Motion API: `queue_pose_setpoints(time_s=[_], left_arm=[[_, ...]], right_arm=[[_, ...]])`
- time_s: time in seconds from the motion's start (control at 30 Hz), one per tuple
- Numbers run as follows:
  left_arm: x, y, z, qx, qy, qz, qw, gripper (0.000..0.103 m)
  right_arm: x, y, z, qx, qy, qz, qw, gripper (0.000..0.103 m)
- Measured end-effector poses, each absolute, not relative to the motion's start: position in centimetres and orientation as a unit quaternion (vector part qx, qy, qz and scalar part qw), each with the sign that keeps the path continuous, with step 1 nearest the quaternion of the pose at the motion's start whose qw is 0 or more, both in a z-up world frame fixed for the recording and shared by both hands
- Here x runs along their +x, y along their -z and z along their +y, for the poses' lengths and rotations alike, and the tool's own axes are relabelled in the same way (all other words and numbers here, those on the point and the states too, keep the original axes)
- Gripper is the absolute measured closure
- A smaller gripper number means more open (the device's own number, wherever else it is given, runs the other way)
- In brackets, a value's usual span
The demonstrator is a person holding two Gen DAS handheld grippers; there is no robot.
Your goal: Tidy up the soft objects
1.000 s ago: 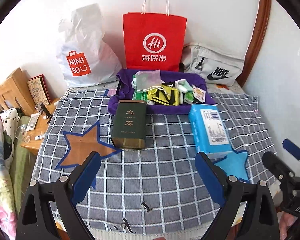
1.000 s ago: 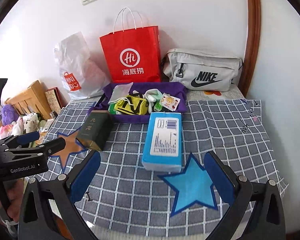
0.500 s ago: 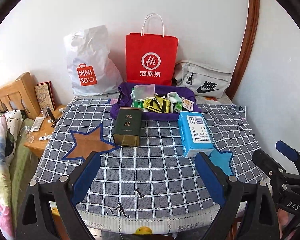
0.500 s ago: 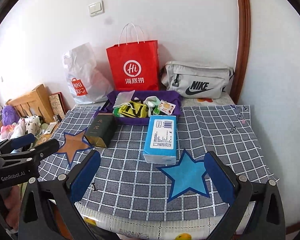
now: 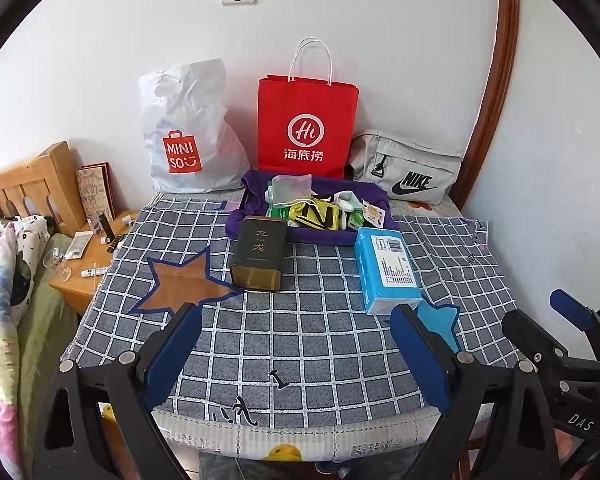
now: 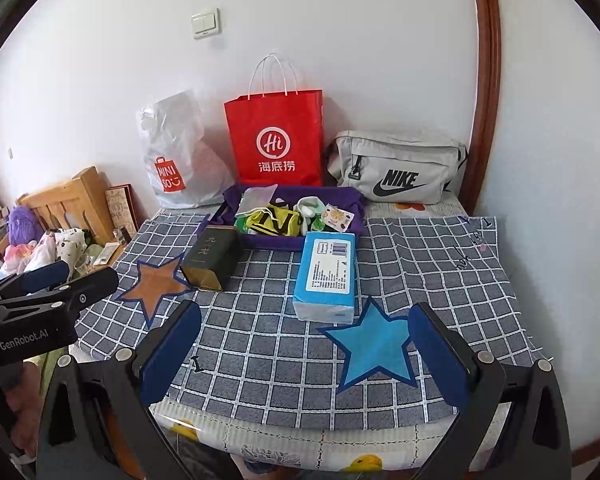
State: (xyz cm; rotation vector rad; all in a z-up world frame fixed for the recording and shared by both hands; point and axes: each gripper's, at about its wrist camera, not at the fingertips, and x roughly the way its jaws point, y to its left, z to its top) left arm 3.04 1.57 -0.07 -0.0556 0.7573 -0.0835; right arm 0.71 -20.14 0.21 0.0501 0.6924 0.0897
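Observation:
A blue tissue pack lies on the checked cloth, its near end by a blue star patch. A dark green tin lies beside a brown star patch. Behind them a purple tray holds a yellow-black pouch, a clear bag and small packets. My left gripper is open and empty over the table's front edge. My right gripper is open and empty, also at the front edge.
A white Miniso bag, a red paper bag and a grey Nike bag stand along the back wall. A wooden nightstand with small items and a bed lie to the left.
Both grippers have pulled back and risen away from the table, so the objects look smaller and the table's front edge shows. Both stay open and empty.

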Motion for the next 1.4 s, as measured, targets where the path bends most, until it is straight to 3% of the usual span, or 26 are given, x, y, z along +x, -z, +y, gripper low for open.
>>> queue_pose_setpoints(time_s=[1.4], left_arm=[[2.74,0.64,0.97,-0.027,0.040,0.377,0.925,0.008]], right_arm=[[0.62,-0.04,-20.17,0.030,-0.047,0.339,0.939,0.001]])
